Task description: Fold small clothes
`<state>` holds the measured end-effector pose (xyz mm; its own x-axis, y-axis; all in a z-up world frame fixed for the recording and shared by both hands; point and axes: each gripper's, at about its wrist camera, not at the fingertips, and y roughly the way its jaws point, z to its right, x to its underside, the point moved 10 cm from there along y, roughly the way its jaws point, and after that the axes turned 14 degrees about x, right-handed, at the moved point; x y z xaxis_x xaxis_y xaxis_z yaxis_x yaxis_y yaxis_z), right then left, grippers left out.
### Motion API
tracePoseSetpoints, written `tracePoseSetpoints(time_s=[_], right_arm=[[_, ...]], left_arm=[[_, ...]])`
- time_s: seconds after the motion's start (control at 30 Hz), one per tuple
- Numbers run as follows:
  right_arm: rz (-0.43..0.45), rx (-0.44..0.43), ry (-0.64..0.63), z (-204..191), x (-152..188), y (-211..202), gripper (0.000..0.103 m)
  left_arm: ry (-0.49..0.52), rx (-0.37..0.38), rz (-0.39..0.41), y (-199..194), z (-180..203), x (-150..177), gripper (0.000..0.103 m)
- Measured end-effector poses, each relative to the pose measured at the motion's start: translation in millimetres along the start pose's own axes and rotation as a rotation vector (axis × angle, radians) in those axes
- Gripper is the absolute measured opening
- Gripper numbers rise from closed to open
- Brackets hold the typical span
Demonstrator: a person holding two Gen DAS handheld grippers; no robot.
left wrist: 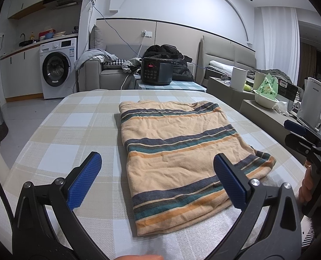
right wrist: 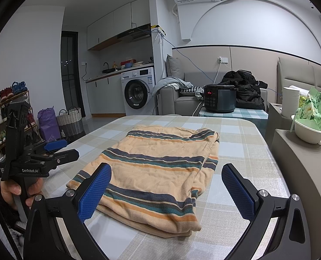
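Peach cotton with navy, teal and orange stripes makes up the small garment [left wrist: 177, 158], which lies flat on the checked tablecloth [left wrist: 73, 119] near the middle of the table, already folded at least once into a rough rectangle with doubled layers showing along its near edge. Its long axis runs away from the person toward the far side of the table, slanting a little rightward in the left wrist view; the stripes cross that axis, and a hemmed, slightly puckered end [right wrist: 195, 133] points toward the rice cooker [right wrist: 220, 99]. Both tools hover just short of the near edge and hold nothing: the left gripper [left wrist: 158, 179] has its blue pads wide apart, and the right gripper [right wrist: 166, 189] is spread just as wide. The step in hand looks like the next fold, probably bringing the near end over to the far end to halve the length. To do it well, each gripper should pinch all layers at a near corner, not just the top sheet, lift together at equal height, carry the edge straight along the long axis so the stripes line up, and lay it down without dragging the lower layers. A loose flap on the near right side [left wrist: 262, 162] may slip out unless tucked first.
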<state>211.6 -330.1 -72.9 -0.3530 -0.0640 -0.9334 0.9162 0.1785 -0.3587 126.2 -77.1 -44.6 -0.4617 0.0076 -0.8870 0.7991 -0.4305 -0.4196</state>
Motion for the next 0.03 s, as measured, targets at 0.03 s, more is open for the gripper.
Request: tracePoseSetpoints(time_s=[0.03], right_arm=[[-0.001, 0.0, 0.0, 0.0, 0.1, -0.1, 0.103]], left_arm=[[0.0, 0.001, 0.0, -0.2, 0.6, -0.1, 0.103]])
